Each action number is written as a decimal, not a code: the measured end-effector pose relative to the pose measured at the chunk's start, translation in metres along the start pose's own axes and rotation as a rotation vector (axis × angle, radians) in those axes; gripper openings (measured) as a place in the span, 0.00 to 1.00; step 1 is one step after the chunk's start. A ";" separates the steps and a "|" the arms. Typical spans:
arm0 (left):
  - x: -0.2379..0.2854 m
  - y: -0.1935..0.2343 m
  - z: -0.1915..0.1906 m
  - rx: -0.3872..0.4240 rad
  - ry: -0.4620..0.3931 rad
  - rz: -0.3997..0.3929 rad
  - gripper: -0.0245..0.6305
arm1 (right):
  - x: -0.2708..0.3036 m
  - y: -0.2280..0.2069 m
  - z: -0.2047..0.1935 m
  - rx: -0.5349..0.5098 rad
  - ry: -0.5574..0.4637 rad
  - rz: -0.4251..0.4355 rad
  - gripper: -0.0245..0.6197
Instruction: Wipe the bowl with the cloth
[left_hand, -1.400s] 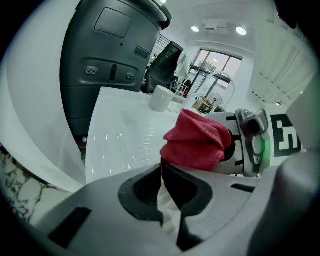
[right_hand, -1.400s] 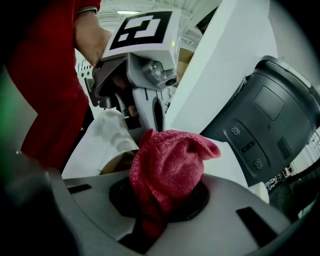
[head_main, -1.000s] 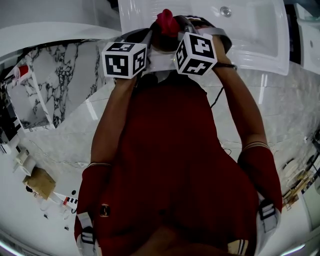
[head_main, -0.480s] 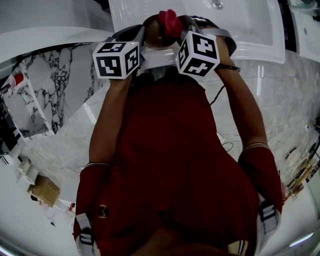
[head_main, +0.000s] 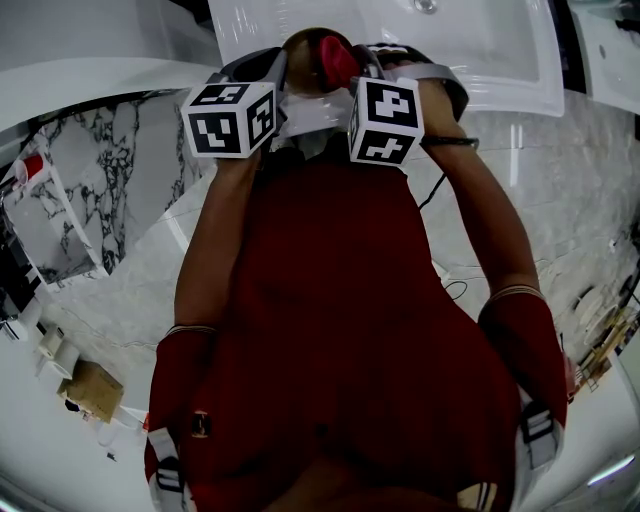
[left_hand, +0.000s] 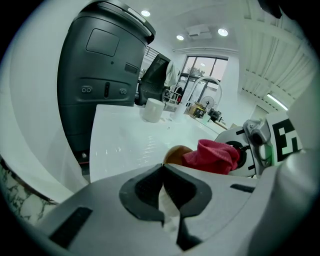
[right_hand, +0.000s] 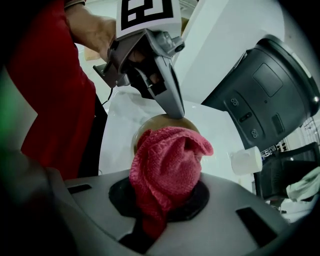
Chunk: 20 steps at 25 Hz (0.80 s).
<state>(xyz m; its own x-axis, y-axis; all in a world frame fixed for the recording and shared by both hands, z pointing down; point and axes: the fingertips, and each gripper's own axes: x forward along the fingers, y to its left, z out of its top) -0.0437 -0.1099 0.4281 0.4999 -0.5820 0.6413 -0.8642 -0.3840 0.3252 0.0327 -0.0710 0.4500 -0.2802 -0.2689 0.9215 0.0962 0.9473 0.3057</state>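
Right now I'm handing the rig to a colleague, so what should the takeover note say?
Left tongs: shut on the rim of the brown bowl, holding it at the near edge of the white sink.
Right tongs: shut on the pink cloth, whose bunched end is pushed into the bowl's opening.
Done: both things grasped, cloth against the bowl.
Left: wipe round the inside. How much is already clean can't be told.
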 end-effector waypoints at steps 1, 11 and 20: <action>0.000 0.000 0.000 0.001 0.000 -0.002 0.06 | 0.000 0.002 0.001 -0.008 0.007 0.003 0.12; -0.001 -0.004 0.000 -0.016 -0.001 -0.023 0.06 | 0.003 0.012 -0.001 -0.260 0.141 -0.069 0.12; -0.001 -0.005 0.000 -0.044 -0.010 -0.039 0.06 | 0.007 0.027 0.014 -0.194 0.061 0.038 0.12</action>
<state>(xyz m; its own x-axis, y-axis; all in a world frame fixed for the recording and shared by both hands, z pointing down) -0.0399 -0.1073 0.4260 0.5338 -0.5743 0.6206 -0.8455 -0.3749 0.3802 0.0202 -0.0451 0.4609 -0.2152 -0.2491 0.9442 0.2897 0.9071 0.3054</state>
